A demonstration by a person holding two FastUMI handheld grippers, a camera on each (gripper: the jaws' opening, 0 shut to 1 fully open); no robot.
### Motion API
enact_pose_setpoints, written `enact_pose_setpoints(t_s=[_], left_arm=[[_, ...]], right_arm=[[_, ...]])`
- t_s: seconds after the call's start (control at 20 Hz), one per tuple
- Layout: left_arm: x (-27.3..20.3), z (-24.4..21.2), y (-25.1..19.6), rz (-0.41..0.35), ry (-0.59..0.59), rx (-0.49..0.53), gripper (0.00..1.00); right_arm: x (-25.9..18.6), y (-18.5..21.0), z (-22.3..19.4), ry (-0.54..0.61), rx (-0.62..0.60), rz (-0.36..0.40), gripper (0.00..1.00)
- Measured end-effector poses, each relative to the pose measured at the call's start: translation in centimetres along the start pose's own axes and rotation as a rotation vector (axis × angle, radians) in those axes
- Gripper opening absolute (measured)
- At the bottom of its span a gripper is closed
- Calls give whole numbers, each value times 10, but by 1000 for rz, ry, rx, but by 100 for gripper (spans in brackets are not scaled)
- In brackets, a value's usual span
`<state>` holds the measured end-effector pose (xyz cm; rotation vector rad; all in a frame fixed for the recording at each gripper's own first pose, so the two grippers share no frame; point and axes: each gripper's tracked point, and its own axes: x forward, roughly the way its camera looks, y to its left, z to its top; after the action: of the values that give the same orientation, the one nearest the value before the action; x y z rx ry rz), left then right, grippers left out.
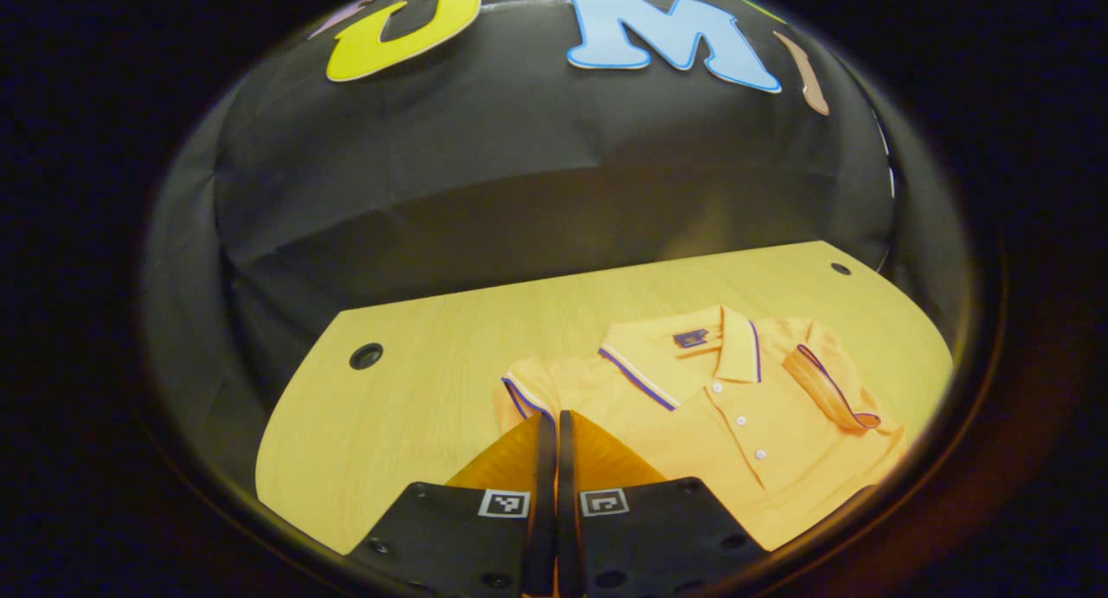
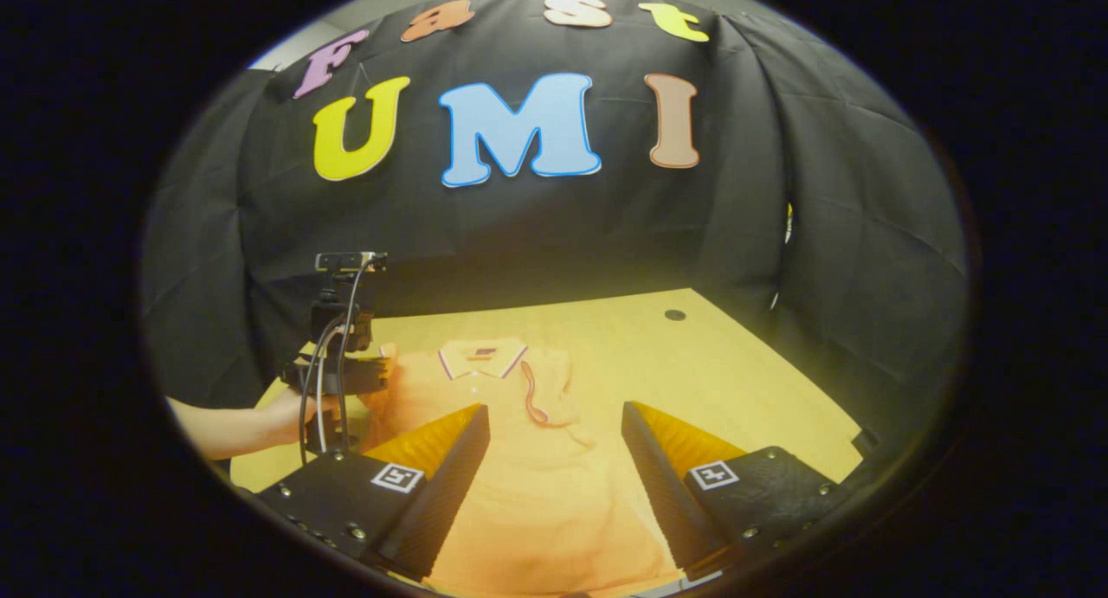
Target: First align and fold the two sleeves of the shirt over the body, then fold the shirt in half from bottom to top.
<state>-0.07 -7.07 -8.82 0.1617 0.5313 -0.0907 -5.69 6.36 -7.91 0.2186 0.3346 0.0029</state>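
Note:
An orange polo shirt (image 1: 736,434) lies face up on the wooden table (image 1: 415,408), collar (image 1: 692,356) toward the far wall. One sleeve (image 1: 831,390) is folded across the chest. The other sleeve (image 1: 522,392), with a striped cuff, still lies out to the side. My left gripper (image 1: 550,421) is shut with its tips pinching this sleeve's edge. In the right gripper view the left gripper (image 2: 376,375), held by a hand (image 2: 260,425), sits at the shirt's side. My right gripper (image 2: 554,425) hangs open above the lower body of the shirt (image 2: 537,494), holding nothing.
The table has round holes near its far corners (image 1: 366,356) (image 1: 840,268) (image 2: 674,315). Bare wood (image 2: 736,364) stretches beside the shirt and behind the collar. Black cloth walls close in the table at the back and sides.

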Motion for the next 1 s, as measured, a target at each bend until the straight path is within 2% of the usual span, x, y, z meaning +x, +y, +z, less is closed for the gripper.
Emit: enact_pose_setpoints(t_s=[0.45,0.55,0.6,0.65,0.7,0.75,0.8,0.85,0.9,0.95,1.0], left_arm=[[4,-7,-31,-12,52,52,10],[-2,-8,-36,-29,55,40,18],[-7,-8,-40,-44,56,28,26],[-13,-7,-43,-50,52,20,17],[-22,-6,-45,-55,42,14,38],[-30,-5,-49,-61,33,10,44],[-38,-4,-52,-64,27,8,58],[-48,-5,-55,-63,20,8,59],[-60,-5,-57,-57,13,12,72],[-70,-6,-59,-53,7,10,77],[-84,-8,-62,-51,2,0,86]], right_arm=[[14,-22,-9,25,-20,41,96],[14,-27,-11,27,-34,52,96],[14,-30,-14,31,-39,59,96],[12,-32,-14,32,-46,67,96],[12,-35,-17,33,-55,75,96],[11,-37,-18,37,-65,86,96],[9,-40,-20,38,-73,98,96],[7,-43,-22,38,-80,110,96],[5,-45,-25,37,-87,122,96],[4,-48,-28,38,-97,132,96],[3,-51,-32,40,-111,143,96]])
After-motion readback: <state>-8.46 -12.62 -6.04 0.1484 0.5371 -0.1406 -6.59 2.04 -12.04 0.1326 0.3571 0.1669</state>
